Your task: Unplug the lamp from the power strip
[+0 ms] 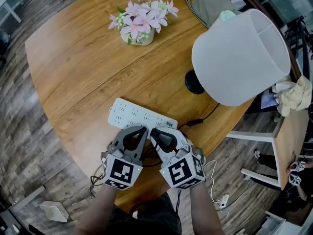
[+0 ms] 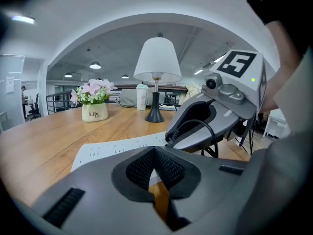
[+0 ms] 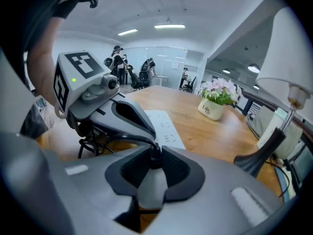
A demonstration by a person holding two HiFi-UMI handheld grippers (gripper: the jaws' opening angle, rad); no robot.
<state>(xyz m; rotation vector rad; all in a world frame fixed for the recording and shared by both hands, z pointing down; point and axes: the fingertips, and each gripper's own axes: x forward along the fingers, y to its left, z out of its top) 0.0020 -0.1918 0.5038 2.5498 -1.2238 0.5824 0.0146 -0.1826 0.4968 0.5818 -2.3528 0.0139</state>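
Observation:
A white power strip (image 1: 139, 115) lies on the round wooden table (image 1: 73, 58), close to its near edge. The lamp (image 1: 239, 58), with a white shade and black base (image 1: 194, 82), stands at the right, and its black cord (image 1: 203, 119) runs toward the strip's right end. My right gripper (image 1: 154, 131) is at that end, shut on a pale plug (image 3: 152, 190) with a black cord (image 3: 129, 140). Whether the plug sits in a socket is hidden. Beside it, my left gripper (image 1: 143, 129) is shut and empty over the strip's near edge (image 2: 112, 148).
A pot of pink flowers (image 1: 141, 24) stands at the far side of the table. Behind the lamp lie a grey bag (image 1: 208, 4) and a cup. Black cables (image 1: 93, 182) hang off the near table edge. A white desk (image 1: 288, 131) stands to the right.

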